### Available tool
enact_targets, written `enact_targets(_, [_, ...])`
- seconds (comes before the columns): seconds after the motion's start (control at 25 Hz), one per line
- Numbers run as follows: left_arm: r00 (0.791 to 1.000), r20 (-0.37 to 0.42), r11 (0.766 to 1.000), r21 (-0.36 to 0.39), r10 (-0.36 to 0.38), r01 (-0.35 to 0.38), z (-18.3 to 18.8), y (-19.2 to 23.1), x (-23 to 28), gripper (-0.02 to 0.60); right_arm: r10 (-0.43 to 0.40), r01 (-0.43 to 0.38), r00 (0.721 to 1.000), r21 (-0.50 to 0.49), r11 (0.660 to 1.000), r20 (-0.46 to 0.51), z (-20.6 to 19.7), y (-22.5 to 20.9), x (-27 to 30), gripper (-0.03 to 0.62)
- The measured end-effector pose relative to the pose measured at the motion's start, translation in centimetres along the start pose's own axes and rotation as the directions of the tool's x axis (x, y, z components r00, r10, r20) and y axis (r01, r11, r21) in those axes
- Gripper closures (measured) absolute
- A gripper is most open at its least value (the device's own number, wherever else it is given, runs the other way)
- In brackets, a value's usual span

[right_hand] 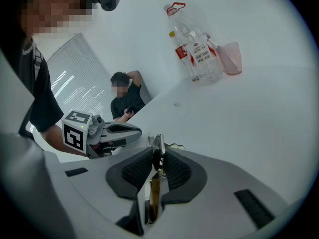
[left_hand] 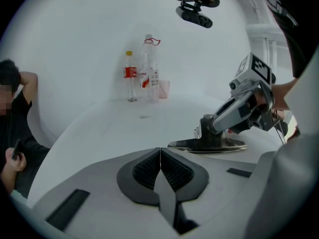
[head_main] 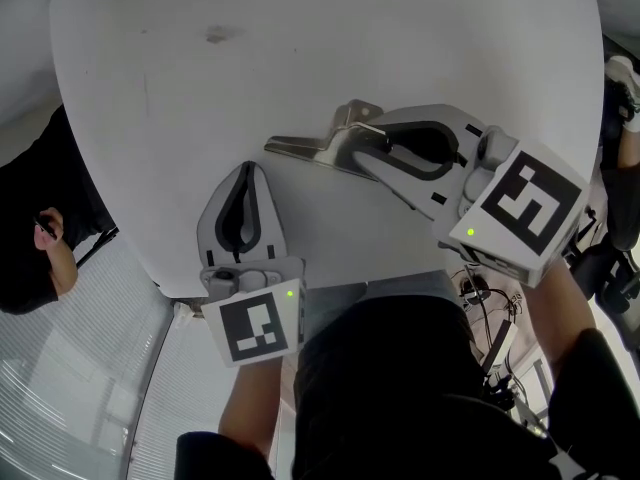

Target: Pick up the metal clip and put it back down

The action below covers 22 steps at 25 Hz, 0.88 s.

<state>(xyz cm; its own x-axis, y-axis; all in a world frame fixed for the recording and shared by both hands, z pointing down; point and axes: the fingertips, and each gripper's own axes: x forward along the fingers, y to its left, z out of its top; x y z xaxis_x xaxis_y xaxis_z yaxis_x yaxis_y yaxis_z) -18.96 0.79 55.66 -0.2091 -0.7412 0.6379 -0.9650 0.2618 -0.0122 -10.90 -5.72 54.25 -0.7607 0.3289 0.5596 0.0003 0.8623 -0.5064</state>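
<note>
R gripper [right_hand: 157, 158] clamped on upright tab of metal clip [head_main: 298, 150]; L gripper [left_hand: 160, 156] closed, empty. Clip prob. rigid, light, slick: hold tab firmly.

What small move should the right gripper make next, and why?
Probably lift the right gripper slightly: its jaws are shut on the upright tab of the metal clip, whose flat base seems to rest on the table.
</note>
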Motion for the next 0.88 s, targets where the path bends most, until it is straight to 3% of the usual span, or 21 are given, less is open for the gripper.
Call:
enact_targets(0.36, [1.0,0.017,1.0,0.001,-0.009,0.009,0.9,0.2,-0.2,0.56,0.012,-0.015,0.996,0.028,1.0,0.085,0.7,-0.1,-0.2,0.544])
enact_targets(0.88, [0.999,0.028,0.999,0.005,-0.042,0.042,2.0,-0.2,0.3,0.56,-0.017,0.006,0.991,0.083,0.997,0.133,1.5,-0.3,-0.6,0.549])
